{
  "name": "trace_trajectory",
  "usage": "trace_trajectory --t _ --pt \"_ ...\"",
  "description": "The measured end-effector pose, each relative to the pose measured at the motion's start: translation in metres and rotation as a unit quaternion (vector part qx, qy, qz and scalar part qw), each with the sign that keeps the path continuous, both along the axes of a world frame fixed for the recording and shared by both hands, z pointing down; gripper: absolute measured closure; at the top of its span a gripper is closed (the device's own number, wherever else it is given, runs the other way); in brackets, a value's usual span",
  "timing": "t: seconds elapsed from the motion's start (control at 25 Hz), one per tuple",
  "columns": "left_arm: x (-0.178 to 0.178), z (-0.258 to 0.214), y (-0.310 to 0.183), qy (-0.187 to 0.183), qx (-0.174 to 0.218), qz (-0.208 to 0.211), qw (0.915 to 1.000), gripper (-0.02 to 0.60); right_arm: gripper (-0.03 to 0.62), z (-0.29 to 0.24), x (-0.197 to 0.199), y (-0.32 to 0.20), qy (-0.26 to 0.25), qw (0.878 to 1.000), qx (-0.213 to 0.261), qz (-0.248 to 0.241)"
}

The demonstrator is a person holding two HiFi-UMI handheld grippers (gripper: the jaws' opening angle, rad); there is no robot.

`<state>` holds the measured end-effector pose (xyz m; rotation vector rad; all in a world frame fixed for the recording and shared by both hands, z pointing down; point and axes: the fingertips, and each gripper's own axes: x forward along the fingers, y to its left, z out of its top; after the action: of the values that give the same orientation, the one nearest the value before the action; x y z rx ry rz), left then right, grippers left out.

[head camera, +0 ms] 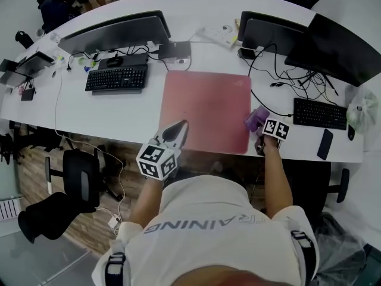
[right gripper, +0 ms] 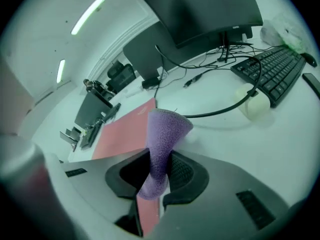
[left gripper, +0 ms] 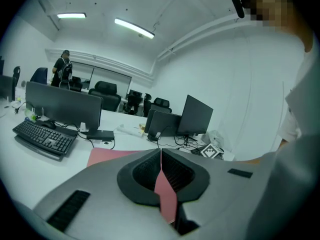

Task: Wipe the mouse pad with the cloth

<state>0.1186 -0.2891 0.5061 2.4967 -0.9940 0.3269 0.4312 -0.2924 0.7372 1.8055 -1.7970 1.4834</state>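
We find the large square red mouse pad (head camera: pixel 205 109) lying flat on the white counter (head camera: pixel 89 118), its nearest side almost at the counter's near edge and roughly midway between the counter's left and right ends. The right hand-held gripper (head camera: pixel 262 127) is closed on the small purple terry cloth (head camera: pixel 257 119). Its own view shows the jaws clamped on the cloth's lower fold (right gripper: pixel 159 171) while the free end of the cloth (right gripper: pixel 166 126) stands out beyond them. The cloth is held close to the counter's near edge, just beside the side of the pad that faces the counter's right end. We cannot tell whether it touches the pad or the counter. The left hand-held gripper (head camera: pixel 180 126) hangs at the counter's near edge by the pad's near side. Its jaws are closed together on nothing (left gripper: pixel 161 154), with only a sliver of red pad (left gripper: pixel 107 155) seen through the seam. The pad surface shows no streak, damp patch or debris, so we cannot confirm any part as wiped. In our judgement the cloth is secured and brought to the pad, while the wiping strokes across its face are, as far as the views show, all left to do. A black keyboard (head camera: pixel 319 113) sits nearer the right end, well clear of the pad.
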Motion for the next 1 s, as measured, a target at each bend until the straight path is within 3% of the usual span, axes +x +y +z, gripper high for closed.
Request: trace_trajectory --t 0.12,0.2,0.36,0.56,0.72,1.0 --pt "-0.022 0.004 -0.006 0.010 -0.008 -0.010 0.9999 0.549 0.494 -0.039 -0.033 0.007 -0.035 0.998 0.059 0.004" --pt "-0.041 0.007 -0.009 0.015 -0.012 -0.014 0.9997 0.549 0.494 -0.052 -0.060 0.015 -0.038 0.996 0.074 -0.006" --pt "-0.091 0.003 -0.016 0.015 -0.003 -0.023 0.9996 0.549 0.494 -0.056 -0.124 0.018 -0.034 0.996 0.069 -0.039" --pt "-0.168 0.012 -0.017 0.007 -0.009 -0.040 0.9991 0.549 0.496 -0.061 -0.236 0.002 -0.055 0.992 0.073 -0.086" --pt "-0.228 0.016 -0.016 0.000 -0.009 -0.059 0.9982 0.549 0.496 -0.061 -0.339 -0.008 -0.067 0.983 0.072 -0.154" --pt "-0.331 0.017 -0.004 -0.054 0.013 -0.093 0.9941 0.549 0.494 -0.044 -0.489 -0.021 -0.093 0.962 0.051 -0.250"
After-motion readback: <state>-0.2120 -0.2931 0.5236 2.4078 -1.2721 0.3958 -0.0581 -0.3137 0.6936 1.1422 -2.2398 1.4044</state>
